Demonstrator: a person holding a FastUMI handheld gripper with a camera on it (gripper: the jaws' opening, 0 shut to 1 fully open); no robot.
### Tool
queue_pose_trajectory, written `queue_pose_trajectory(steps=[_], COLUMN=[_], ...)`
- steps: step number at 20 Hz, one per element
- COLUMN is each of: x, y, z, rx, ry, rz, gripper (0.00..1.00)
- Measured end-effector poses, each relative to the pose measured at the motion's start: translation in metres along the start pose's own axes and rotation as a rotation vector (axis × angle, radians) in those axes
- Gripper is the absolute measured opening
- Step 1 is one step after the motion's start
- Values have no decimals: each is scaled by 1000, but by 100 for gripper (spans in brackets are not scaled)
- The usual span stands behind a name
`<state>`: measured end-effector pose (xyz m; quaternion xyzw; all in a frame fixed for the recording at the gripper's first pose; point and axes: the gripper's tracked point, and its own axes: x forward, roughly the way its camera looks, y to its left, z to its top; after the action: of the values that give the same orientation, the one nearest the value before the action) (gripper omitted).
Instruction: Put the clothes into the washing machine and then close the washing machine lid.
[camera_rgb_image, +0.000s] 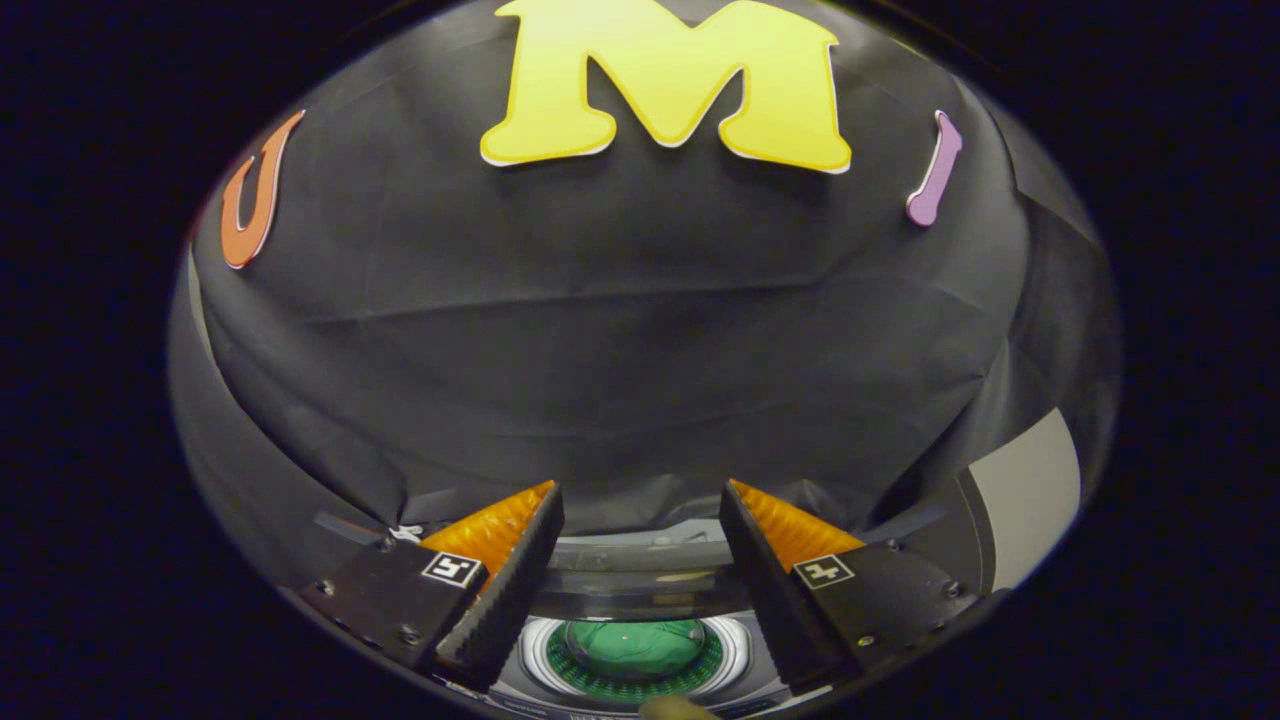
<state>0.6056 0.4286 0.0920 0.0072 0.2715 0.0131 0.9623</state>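
Note:
My gripper (640, 490) is open, its two orange-and-black fingers (500, 560) spread wide with nothing between them. Below and between the fingers is the top of a small washing machine (640, 555). Its round drum opening has a white rim (535, 650). Something green (635, 645), apparently a garment, shows inside the ring. A dark glossy panel (640, 590) lies just beyond the opening. I cannot tell whether this is the lid or how it stands. The fingers hang above the machine and touch nothing.
The black cloth wall (620, 340) rises close behind the machine. A pale grey panel (1030, 490) stands to the right beyond the right finger. A small tan shape (680, 708) peeks up at the machine's near edge.

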Motion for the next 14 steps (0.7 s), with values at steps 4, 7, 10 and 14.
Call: queue_pose_trajectory(steps=[4,7,10,14], x=[-2,-3,-3,-3], y=[-1,-1,-1,0], z=[-1,-1,-2,-3], rx=[-1,-1,-6,-19], ry=[-31,-55,-71,-102], rz=[5,10,15,30], gripper=[98,99,99,98])
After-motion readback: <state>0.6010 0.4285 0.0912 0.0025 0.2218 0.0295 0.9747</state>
